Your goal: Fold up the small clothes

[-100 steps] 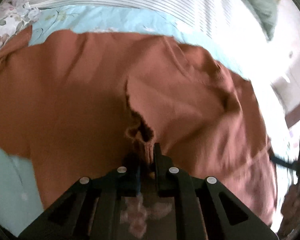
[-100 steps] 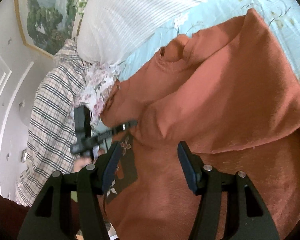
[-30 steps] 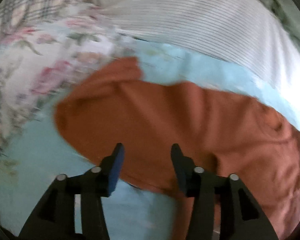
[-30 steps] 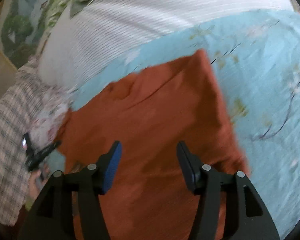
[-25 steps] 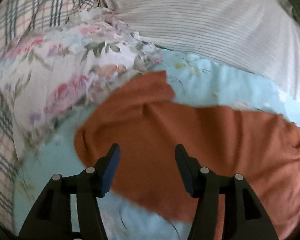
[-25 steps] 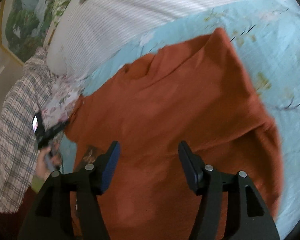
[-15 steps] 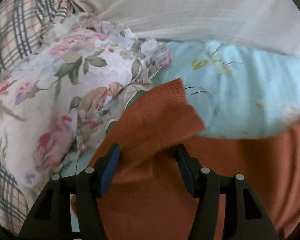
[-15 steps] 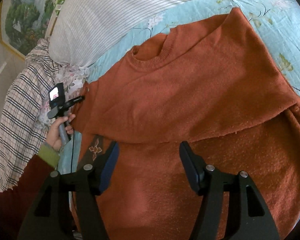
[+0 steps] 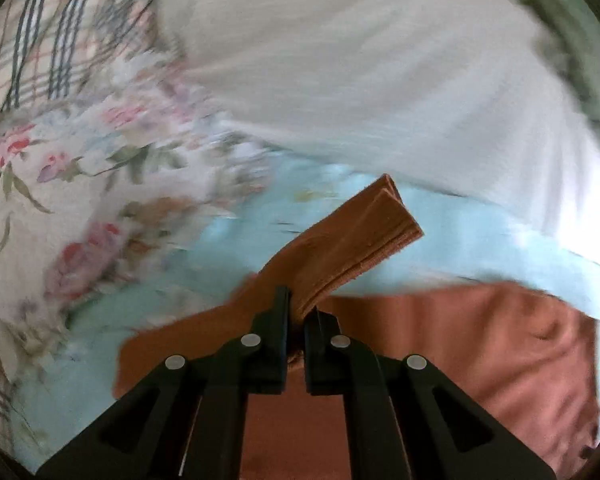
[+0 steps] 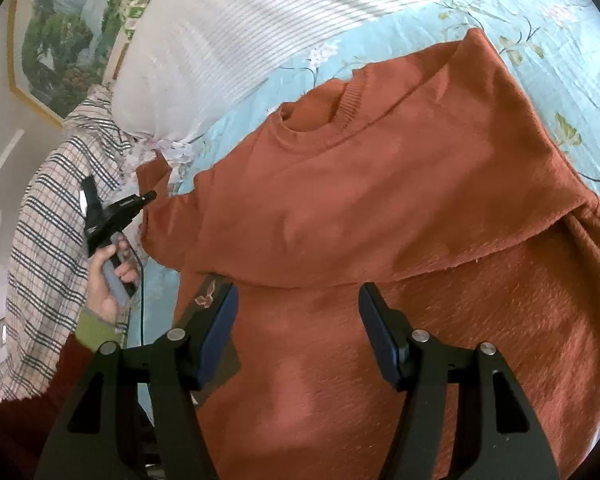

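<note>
My left hand-held gripper (image 9: 296, 316) pinches the sweater (image 10: 380, 200) cuff (image 9: 352, 236) (lifted off the bed (image 9: 480, 236)); my right hand-held gripper (image 10: 296, 328) hovers agape.

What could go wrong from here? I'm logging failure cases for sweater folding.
The left gripper pinches only the ribbed sleeve cuff, so the sleeve might slip out mid-fold. The right gripper hangs open above the sweater, holding nothing down, so pulling the sleeve could drag the fold already made. The floral pillow lies close by and might snag the sleeve.
</note>
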Demonstrator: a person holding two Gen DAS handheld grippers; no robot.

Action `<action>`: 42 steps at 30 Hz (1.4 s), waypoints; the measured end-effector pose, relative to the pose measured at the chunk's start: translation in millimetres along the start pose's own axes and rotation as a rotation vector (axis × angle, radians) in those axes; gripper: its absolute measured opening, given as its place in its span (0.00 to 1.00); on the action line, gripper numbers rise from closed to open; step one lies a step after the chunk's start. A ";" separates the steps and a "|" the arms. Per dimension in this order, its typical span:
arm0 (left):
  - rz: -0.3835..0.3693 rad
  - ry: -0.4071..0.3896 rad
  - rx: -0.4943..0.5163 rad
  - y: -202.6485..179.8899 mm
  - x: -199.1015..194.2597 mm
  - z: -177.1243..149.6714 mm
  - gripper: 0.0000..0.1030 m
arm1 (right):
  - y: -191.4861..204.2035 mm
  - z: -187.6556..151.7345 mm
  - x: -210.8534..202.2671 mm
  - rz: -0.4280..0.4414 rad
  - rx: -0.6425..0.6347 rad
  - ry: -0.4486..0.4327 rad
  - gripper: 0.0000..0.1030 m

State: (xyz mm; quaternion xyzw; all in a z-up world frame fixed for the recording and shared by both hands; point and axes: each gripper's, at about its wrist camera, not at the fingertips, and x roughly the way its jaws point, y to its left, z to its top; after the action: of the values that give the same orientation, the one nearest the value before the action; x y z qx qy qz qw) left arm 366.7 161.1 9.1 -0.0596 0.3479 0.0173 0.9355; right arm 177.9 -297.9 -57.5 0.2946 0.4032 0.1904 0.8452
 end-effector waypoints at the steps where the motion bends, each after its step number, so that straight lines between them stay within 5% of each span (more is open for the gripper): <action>1: -0.029 -0.005 0.006 -14.3 -8.7 -6.0 0.03 | -0.4 -0.6 -1.4 0.001 0.004 -0.003 0.62; 7: -0.233 0.007 0.071 -132.1 -42.1 -58.9 0.03 | -10.8 -1.5 -26.0 -0.016 0.031 -0.071 0.62; 12: -0.369 0.087 0.143 -224.6 -30.6 -99.6 0.03 | -30.4 -2.1 -51.6 -0.050 0.070 -0.122 0.62; 20: -0.351 0.208 0.293 -300.5 8.8 -151.5 0.09 | -53.2 -5.2 -69.3 -0.069 0.129 -0.158 0.62; 22: -0.357 0.241 0.289 -299.8 13.8 -157.3 0.15 | -53.7 -4.2 -70.7 -0.066 0.132 -0.167 0.62; 26: -0.374 0.228 0.277 -284.0 -4.1 -162.7 0.57 | -50.6 1.1 -63.8 -0.051 0.129 -0.162 0.62; 33: -0.355 0.156 0.316 -217.5 -61.4 -174.1 0.59 | -45.1 16.1 -27.0 -0.010 0.135 -0.111 0.62; 42: -0.025 0.121 0.218 -78.4 -70.7 -173.2 0.58 | -55.6 50.6 35.5 -0.024 0.230 -0.077 0.61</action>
State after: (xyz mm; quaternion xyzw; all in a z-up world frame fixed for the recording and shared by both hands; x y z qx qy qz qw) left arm 206.5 62.5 -66.9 0.0373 0.4029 -0.0357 0.9138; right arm 244.1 -337.4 -88.6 0.3919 0.3930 0.1212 0.8230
